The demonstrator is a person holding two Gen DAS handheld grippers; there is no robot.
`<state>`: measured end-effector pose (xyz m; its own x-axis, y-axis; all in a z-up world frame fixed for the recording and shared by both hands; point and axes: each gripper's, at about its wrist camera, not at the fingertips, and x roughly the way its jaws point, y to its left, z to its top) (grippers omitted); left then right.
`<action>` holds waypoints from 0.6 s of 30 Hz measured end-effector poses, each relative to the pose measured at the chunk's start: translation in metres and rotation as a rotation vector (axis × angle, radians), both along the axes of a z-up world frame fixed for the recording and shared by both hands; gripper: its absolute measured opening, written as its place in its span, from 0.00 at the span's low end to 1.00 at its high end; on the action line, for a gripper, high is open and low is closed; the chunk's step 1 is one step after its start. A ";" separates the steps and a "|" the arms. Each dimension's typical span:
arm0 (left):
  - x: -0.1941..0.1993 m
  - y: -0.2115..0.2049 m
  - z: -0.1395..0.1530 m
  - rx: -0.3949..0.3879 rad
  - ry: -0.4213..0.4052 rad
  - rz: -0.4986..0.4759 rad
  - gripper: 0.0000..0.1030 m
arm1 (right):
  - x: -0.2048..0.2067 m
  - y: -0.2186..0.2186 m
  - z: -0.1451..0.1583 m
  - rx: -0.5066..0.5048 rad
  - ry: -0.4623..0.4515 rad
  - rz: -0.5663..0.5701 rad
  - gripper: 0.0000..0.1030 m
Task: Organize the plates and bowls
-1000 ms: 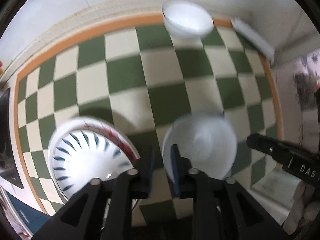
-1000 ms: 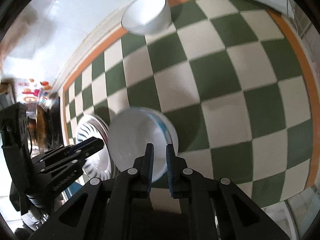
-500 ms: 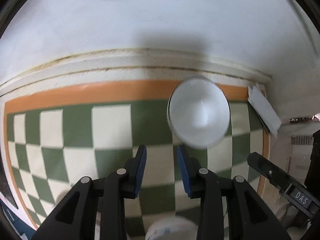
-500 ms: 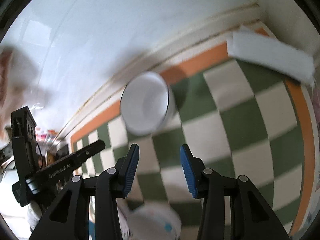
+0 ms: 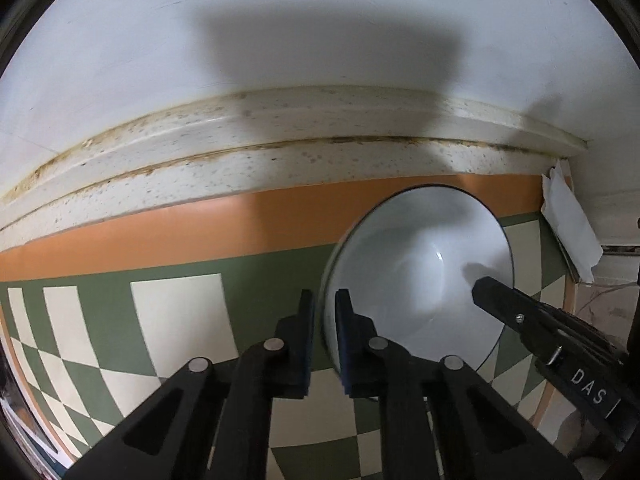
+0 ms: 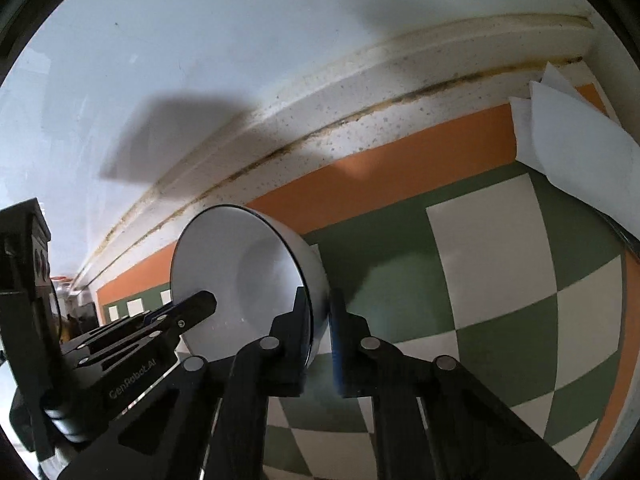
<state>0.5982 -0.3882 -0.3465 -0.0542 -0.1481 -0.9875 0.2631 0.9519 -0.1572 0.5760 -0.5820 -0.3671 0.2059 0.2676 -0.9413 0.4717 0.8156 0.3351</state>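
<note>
Two grippers clamped on opposite rims of one white bowl.

The green-and-cream checked mat [image 5: 176, 312] with its orange border lies against a stained pale ledge [image 5: 280, 136], a folded white paper [image 6: 576, 148] at its far right corner. The white bowl [image 5: 424, 276] sits near the orange border. The left gripper [image 5: 324, 312] pinches the bowl's left rim, one pad inside, one outside; the right gripper [image 6: 320, 312] grips the right rim likewise.
</note>
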 end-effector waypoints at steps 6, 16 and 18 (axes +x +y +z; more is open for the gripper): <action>-0.005 -0.004 0.006 0.005 -0.012 -0.009 0.08 | -0.001 0.002 0.000 -0.022 0.001 0.008 0.09; -0.045 0.008 0.060 -0.036 -0.080 -0.032 0.08 | -0.032 0.020 0.037 -0.020 -0.037 0.029 0.09; -0.055 0.011 0.076 -0.043 -0.102 -0.045 0.08 | -0.044 0.028 0.050 -0.026 -0.052 0.039 0.09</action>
